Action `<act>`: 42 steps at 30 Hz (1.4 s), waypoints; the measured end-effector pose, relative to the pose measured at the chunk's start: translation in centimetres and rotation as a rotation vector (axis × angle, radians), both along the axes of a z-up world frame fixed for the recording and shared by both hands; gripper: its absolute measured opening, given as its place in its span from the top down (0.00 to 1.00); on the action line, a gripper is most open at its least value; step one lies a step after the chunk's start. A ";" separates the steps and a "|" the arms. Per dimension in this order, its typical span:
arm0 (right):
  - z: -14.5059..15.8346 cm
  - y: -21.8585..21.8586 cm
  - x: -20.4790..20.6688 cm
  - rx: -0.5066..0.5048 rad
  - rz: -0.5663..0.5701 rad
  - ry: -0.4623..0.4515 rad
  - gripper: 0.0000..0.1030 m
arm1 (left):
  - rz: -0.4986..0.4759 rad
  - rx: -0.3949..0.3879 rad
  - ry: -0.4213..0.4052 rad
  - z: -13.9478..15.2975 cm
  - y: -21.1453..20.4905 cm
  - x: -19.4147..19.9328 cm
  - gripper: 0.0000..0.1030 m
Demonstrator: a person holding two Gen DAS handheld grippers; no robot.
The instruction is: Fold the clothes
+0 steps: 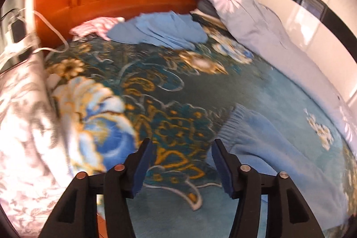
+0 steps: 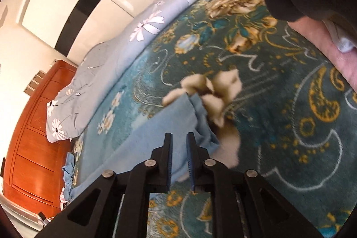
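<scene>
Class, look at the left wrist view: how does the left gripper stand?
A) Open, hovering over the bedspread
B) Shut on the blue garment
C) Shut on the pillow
A: the left gripper shows a wide gap between its pads, with only the patterned bedspread visible there.

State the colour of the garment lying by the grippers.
Light blue garment, with a ribbed cuff; clearest in the left wrist view.

light blue ribbed-hem garment flat on bedspread
</scene>
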State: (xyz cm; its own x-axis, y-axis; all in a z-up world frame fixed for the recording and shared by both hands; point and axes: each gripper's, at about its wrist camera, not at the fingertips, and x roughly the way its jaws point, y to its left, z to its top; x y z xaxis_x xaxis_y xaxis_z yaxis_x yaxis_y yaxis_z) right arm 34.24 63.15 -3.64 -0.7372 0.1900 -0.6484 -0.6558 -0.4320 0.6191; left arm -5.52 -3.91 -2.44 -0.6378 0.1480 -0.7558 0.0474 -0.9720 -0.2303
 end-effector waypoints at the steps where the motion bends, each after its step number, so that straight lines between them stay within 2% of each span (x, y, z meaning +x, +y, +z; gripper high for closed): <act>1: -0.1 0.0 -0.2 -0.005 0.003 -0.018 0.79 | 0.004 0.023 -0.007 -0.1 -0.4 0.2 0.37; 5: -0.7 -0.3 -0.8 -0.017 0.010 -0.061 0.78 | 0.006 0.114 -0.042 -0.9 -1.2 1.4 0.37; 9: -2.0 0.0 -1.2 -0.069 -0.012 -0.124 0.78 | -0.010 0.161 -0.085 -2.4 0.1 2.3 0.37; 15: -2.5 0.5 -1.4 -0.096 -0.030 -0.082 0.80 | 0.015 0.219 -0.105 -4.0 1.1 3.2 0.37; 16: -2.5 0.6 -1.4 -0.093 -0.039 -0.072 0.85 | 0.022 0.230 -0.110 -4.2 1.1 3.3 0.37; 17: -2.3 0.5 -1.5 -0.079 -0.043 -0.062 0.95 | 0.023 0.243 -0.118 -4.5 1.0 3.3 0.37; 19: -1.8 0.4 -1.3 -0.045 -0.044 -0.061 0.95 | 0.025 0.252 -0.123 -4.7 0.9 3.4 0.37; 26: -0.6 -0.2 -1.0 0.053 -0.041 -0.149 0.96 | 0.039 0.258 -0.112 -4.7 0.1 3.3 0.37; 29: -2.4 0.1 -0.8 0.005 -0.053 -0.170 0.96 | 0.038 0.274 -0.118 -4.7 0.4 2.4 0.37; 31: -2.5 0.1 -0.7 0.004 -0.062 -0.163 0.96 | 0.037 0.284 -0.122 -4.7 0.5 1.8 0.37; 34: -1.9 -0.5 -0.9 0.030 -0.057 -0.191 0.95 | 0.024 0.310 -0.127 -4.8 0.8 0.7 0.37; 37: -0.9 -1.5 -0.7 0.078 -0.049 -0.227 0.89 | 0.018 0.319 -0.147 -5.1 1.8 -0.5 0.37; 40: 0.5 -3.0 -0.4 0.140 -0.034 -0.245 0.88 | 0.011 0.297 -0.142 -5.1 3.0 -1.2 0.41; 41: 0.9 -3.6 -0.2 0.155 -0.023 -0.242 0.88 | 0.009 0.288 -0.137 -5.0 3.3 -1.4 0.47; 42: 1.3 -4.1 0.0 0.170 -0.012 -0.239 0.87 | 0.006 0.278 -0.133 -4.9 3.7 -1.6 0.68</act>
State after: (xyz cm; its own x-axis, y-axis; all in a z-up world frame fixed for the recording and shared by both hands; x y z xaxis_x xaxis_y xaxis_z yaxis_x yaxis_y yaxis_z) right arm 34.23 59.04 -2.35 -0.5642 0.3190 -0.7616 -0.7803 -0.5074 0.3655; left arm -7.08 -0.17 -7.38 -0.5376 0.3575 -0.7637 0.1009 -0.8719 -0.4791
